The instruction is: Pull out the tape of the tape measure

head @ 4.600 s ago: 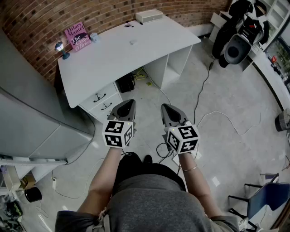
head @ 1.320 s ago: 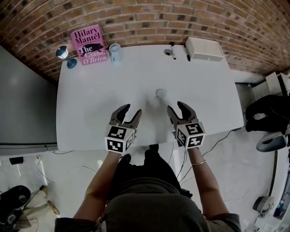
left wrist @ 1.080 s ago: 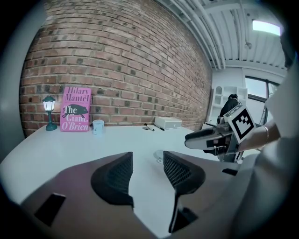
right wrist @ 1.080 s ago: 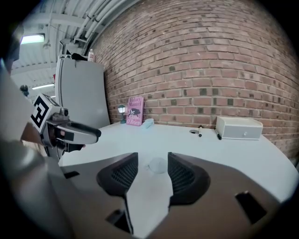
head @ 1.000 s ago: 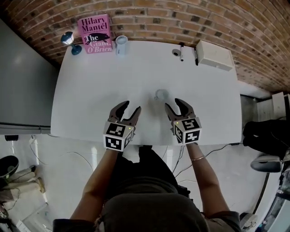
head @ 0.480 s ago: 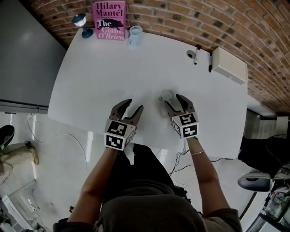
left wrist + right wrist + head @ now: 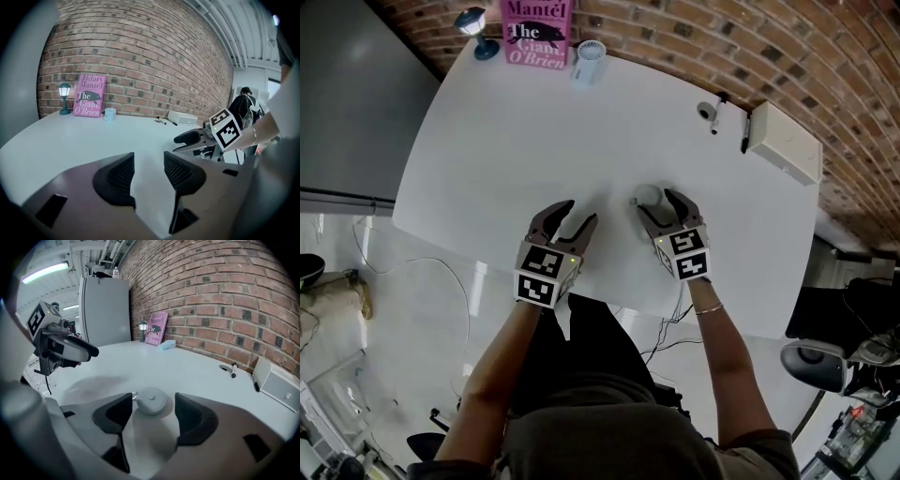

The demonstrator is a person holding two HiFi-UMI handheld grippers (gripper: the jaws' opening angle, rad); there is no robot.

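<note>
**Tape measure flat on table, right tongs spread about it**

Tape measure (image 7: 151, 401): round grey case with a centre button, lying flat on the white table (image 7: 516, 122). A small metal loop (image 7: 134, 394) shows at its edge. No tape drawn out. No brand or lettering readable on the case.

Right gripper (image 7: 657, 202): jaws have just been opening and stand wide apart. The tape measure sits between the jaw tips, with neither pad pressing on it. The loop side lies close to the left-hand pad as the right gripper view shows it.

Left gripper (image 7: 578, 213): to the left of the tape measure and apart from it. Jaws apart, with only bare table top between them.

Beyond the tape measure, toward the brick wall (image 7: 140, 56):
- Two pens (image 7: 717, 111) and a white box (image 7: 784, 142), beyond it and to the right.
- A pale cup (image 7: 109, 114), beyond it and to the left.
- A pink book (image 7: 89, 95) further left, standing against the wall. Its cover reads "Hilary Mantel, The Giant, O'Brien".
- A small lamp (image 7: 64, 97), furthest left of all
</note>
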